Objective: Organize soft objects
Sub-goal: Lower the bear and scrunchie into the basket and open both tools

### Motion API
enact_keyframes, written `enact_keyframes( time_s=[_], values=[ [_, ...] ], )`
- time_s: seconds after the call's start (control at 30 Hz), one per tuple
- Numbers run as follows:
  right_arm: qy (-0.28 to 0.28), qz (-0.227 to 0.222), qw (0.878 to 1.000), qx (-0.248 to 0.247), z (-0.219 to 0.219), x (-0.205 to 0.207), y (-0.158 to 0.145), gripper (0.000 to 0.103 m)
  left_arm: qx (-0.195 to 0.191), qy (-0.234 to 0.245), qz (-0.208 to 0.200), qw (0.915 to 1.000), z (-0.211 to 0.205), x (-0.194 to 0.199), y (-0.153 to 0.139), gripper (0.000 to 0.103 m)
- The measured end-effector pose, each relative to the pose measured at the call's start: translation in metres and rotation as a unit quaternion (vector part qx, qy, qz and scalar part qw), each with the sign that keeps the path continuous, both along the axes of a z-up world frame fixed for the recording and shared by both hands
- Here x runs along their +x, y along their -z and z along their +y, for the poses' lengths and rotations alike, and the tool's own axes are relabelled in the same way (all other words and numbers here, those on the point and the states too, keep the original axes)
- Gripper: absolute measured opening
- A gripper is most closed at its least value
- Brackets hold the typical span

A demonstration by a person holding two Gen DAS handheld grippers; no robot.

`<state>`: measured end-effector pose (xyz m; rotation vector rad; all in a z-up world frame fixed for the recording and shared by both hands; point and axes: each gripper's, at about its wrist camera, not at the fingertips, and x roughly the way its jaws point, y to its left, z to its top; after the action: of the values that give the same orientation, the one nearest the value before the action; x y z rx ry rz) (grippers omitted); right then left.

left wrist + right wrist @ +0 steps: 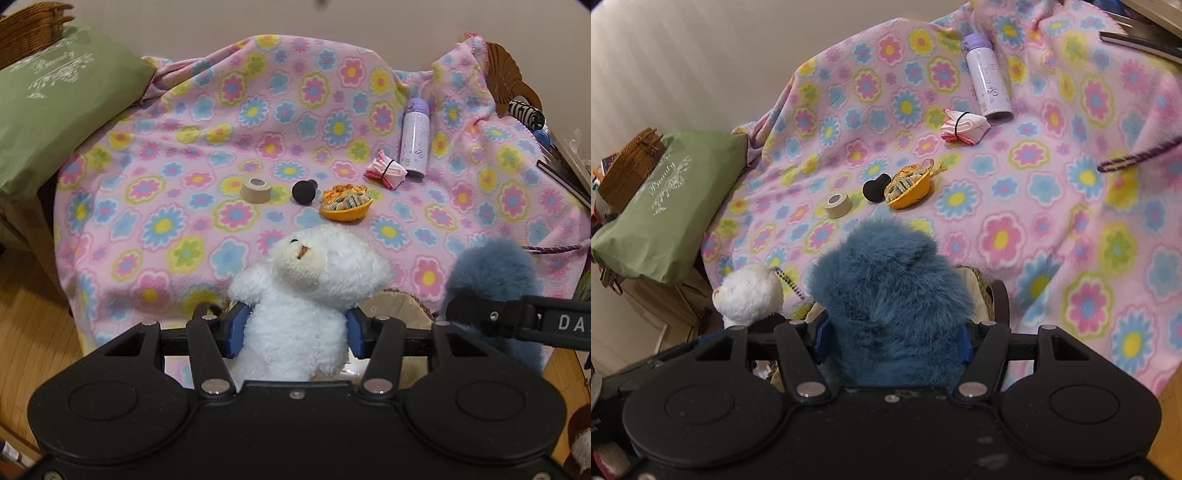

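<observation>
My left gripper [295,328] is shut on a white plush bear [306,291], holding its body upright in front of the flowered blanket [184,147]. My right gripper [892,338] is shut on a fluffy blue plush toy [890,291]. The blue toy also shows at the right of the left wrist view [495,280], and the white bear at the left of the right wrist view [746,295]. The two toys are side by side over a woven basket [399,306] at the blanket's near edge.
On the blanket lie a tape roll [255,189], a black knob [304,191], an orange bowl toy [346,203], a folded pink cloth [386,171] and a purple bottle [415,142]. A green cushion [55,122] sits left. Books [565,170] lie right.
</observation>
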<state>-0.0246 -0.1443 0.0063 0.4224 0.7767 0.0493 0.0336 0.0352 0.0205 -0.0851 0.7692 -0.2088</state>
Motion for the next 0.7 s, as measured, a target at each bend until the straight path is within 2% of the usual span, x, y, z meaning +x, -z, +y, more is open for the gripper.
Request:
enact_keyframes(
  time_s=[0.23, 0.33, 0.7],
  values=[
    [-0.001, -0.007, 1.000, -0.027, 0.014, -0.005, 0.002, 0.063, -0.001, -0.005, 0.021, 0.9998, -0.002, -0.002, 0.013, 0.051],
    [-0.014, -0.003, 1.000, -0.022, 0.016, -0.004, 0.005, 0.063, -0.004, -0.008, 0.027, 0.9996, 0.000, -0.002, 0.016, 0.051],
    [-0.003, 0.019, 1.000, -0.007, 0.009, 0.003, 0.012, 0.064, -0.004, -0.006, 0.050, 0.9987, 0.000, 0.000, 0.025, 0.051]
  ],
)
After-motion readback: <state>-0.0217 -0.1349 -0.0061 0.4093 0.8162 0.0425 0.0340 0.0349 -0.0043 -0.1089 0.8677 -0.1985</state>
